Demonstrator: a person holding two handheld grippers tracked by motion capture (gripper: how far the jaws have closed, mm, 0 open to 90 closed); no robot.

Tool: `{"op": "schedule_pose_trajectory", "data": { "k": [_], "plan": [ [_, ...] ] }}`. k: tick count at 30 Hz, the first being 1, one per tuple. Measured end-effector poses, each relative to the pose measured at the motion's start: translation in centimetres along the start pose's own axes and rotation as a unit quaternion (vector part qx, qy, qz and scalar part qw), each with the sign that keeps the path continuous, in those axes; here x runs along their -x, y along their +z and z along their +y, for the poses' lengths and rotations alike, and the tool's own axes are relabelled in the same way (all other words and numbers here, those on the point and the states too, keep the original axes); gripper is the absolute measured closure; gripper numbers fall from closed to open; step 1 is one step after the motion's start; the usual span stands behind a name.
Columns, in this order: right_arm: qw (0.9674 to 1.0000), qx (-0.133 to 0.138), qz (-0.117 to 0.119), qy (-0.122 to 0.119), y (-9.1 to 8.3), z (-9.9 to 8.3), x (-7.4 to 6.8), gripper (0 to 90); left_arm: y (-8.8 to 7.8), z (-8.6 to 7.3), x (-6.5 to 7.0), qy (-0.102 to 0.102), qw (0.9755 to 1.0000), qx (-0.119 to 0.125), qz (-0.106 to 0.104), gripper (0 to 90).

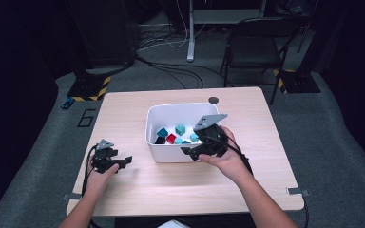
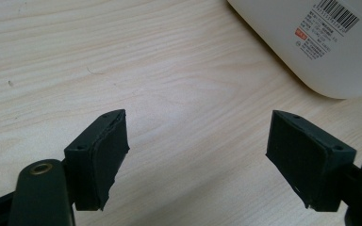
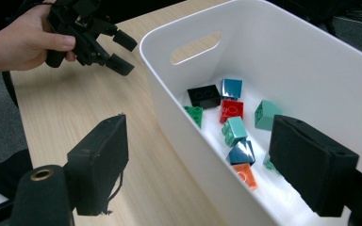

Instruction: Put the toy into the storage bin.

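Right hand-held gripper [image 1: 190,151] stood wide open, empty, straddling near wall of bin [image 1: 171,153]. Bricks [image 3: 231,110] lay loose on bin floor. Left hand-held gripper [image 1: 123,162] open, empty, over bench [image 1: 138,190]. Risk: jaw clips wall, shoves bin, scatters bricks.

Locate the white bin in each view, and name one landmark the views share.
High view: the white bin sits mid-table, with the right gripper at its near right corner.
Left gripper view: the bin's labelled outer wall fills the top right corner.
Right gripper view: the bin takes up the right half, bricks inside.
Shared landmark: the light wooden table, also seen at and.
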State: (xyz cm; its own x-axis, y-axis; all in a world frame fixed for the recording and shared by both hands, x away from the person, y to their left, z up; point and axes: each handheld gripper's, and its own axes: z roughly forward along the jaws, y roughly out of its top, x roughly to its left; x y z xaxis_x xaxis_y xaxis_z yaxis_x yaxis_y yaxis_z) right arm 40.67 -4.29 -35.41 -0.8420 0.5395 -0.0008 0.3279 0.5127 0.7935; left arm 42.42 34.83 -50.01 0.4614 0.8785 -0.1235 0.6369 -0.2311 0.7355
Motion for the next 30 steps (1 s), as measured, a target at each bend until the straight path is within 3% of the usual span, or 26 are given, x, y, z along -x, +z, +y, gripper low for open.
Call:
{"op": "schedule_pose_trajectory", "data": {
  "k": [3, 7, 16, 23, 27, 30],
  "plan": [
    [1.0, 0.003, 0.005, 0.004, -0.4, -1.2, -0.4, 19.8, 0.0, 0.0, 0.0, 0.0, 1.0, 0.001, 0.001, 20.9],
    [1.0, -0.001, -0.007, 0.003, -0.8, -2.7, -0.9, 20.6, 0.0, 0.0, 0.0, 0.0, 1.0, 0.001, 0.001, 20.9],
    [0.9984, -0.006, -0.044, 0.036, -1.5, -6.2, 0.2, 21.8, 0.0, 0.0, 0.0, 0.0, 1.0, -0.001, 0.001, 20.9],
    [0.9928, -0.011, -0.079, 0.089, -1.6, -9.1, 1.7, 23.2, 0.0, 0.0, 0.0, -0.001, 1.0, 0.0, 0.0, 20.9],
    [0.989, -0.018, -0.103, 0.104, -1.8, -10.4, 2.5, 23.4, 0.1, -0.1, 0.0, 0.0, 1.0, 0.003, 0.001, 20.9],
    [0.9866, -0.017, -0.109, 0.12, -1.7, -11.3, 3.2, 23.4, 0.1, -0.1, 0.0, 0.001, 1.0, 0.002, 0.001, 21.0]
  ]
}}
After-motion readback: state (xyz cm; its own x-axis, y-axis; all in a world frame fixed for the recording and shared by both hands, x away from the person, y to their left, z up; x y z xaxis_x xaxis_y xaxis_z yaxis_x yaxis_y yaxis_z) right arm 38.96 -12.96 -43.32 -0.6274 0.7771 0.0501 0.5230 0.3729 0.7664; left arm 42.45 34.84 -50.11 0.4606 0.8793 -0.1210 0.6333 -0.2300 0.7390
